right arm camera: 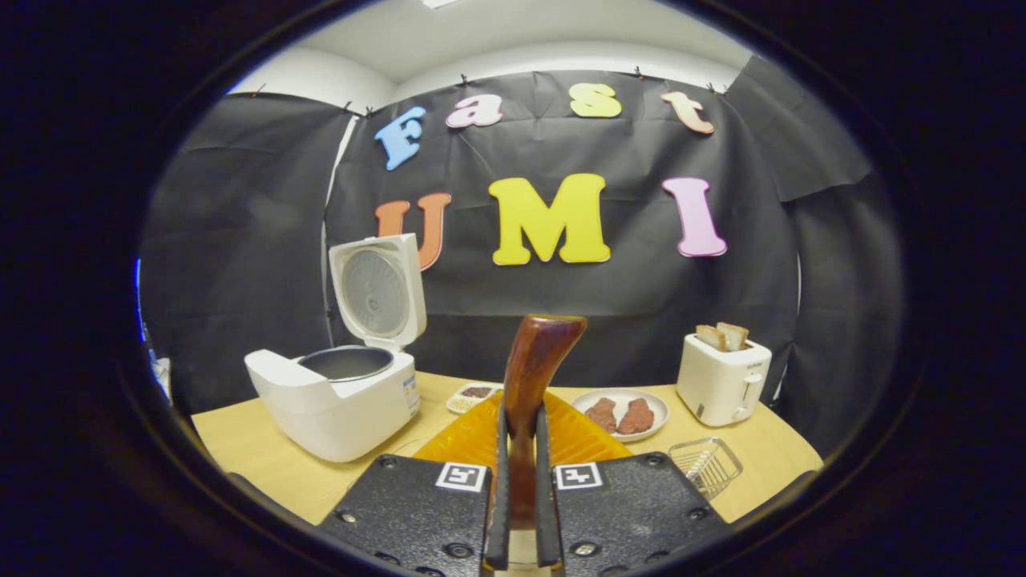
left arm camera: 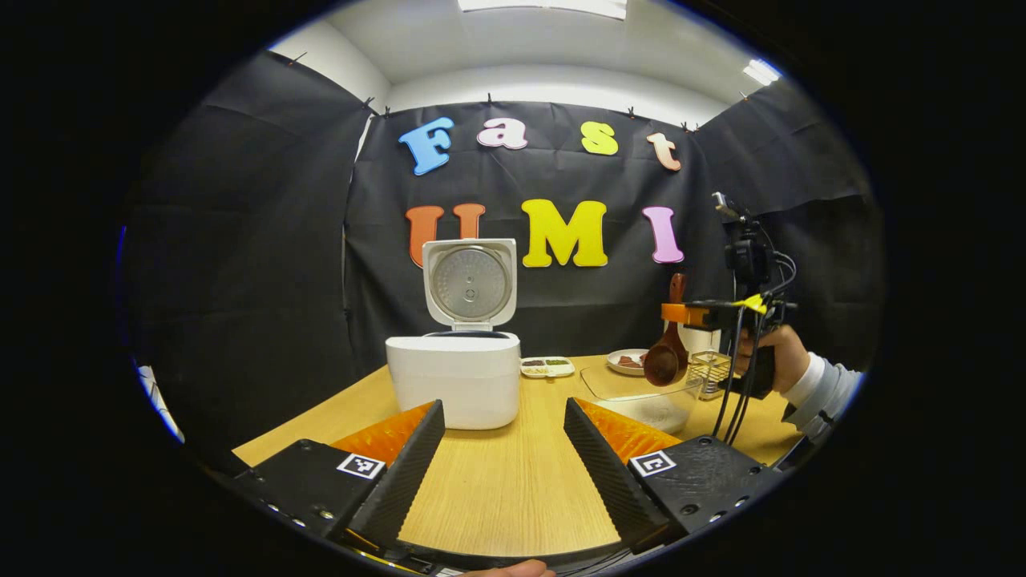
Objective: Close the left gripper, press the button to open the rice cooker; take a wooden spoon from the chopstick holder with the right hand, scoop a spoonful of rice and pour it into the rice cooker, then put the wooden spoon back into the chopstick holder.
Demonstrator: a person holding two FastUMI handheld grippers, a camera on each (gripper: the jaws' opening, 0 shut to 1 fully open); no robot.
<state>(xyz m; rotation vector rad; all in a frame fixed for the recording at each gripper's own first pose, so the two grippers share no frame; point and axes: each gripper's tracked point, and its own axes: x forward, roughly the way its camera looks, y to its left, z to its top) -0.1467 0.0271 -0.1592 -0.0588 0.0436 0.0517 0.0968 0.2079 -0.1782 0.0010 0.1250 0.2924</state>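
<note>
My right gripper (right arm camera: 521, 513) clamps one wooden spoon (right arm camera: 529, 385) upright, handle up, bowl down. My left gripper (left arm camera: 503, 449) gapes wide, empty, facing one open rice cooker (left arm camera: 454, 377).

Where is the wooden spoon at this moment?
The wooden spoon is clamped in the right gripper, handle up in the right gripper view. In the left gripper view its bowl hangs over the clear container, right of the rice cooker.
</note>
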